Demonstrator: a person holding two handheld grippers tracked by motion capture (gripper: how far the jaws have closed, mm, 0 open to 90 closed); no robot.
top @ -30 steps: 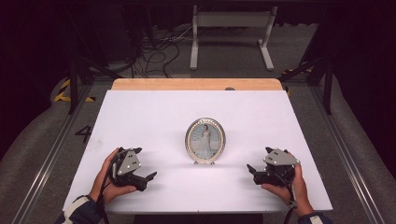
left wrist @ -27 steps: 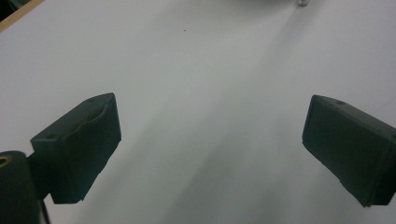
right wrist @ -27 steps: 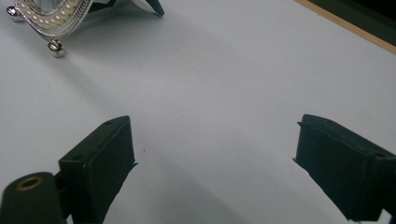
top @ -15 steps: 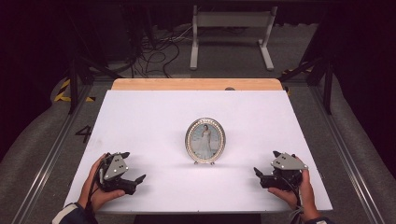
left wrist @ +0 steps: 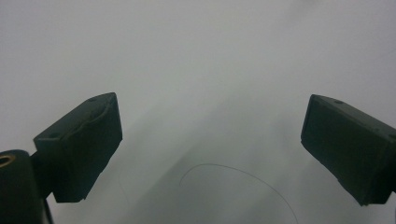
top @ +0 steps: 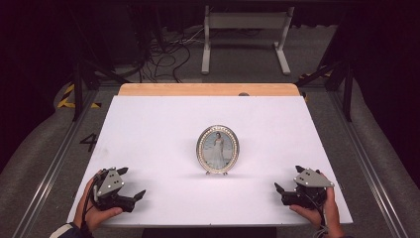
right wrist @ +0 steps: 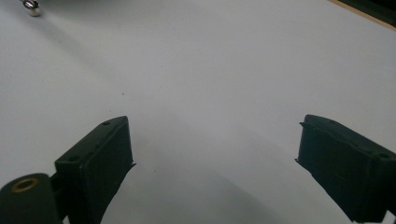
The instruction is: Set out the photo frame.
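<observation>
High view | left claw (top: 132, 183) spread, empty | right claw (top: 287, 179) spread, empty | picture frame (top: 218, 149) upright between them

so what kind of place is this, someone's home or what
Likely a lab or recording studio, not a home: a white table in a dark room, loose cables on the floor, and one picture frame between two handheld grippers.

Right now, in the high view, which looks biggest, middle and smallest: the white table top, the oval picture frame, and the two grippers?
1. White table top, by far the largest.
2. Oval picture frame.
3. Left gripper and right gripper: they look about alike, so I won't rank them. They are close to the frame's size and sit nearer the camera, so that ranking is unsure.
</observation>
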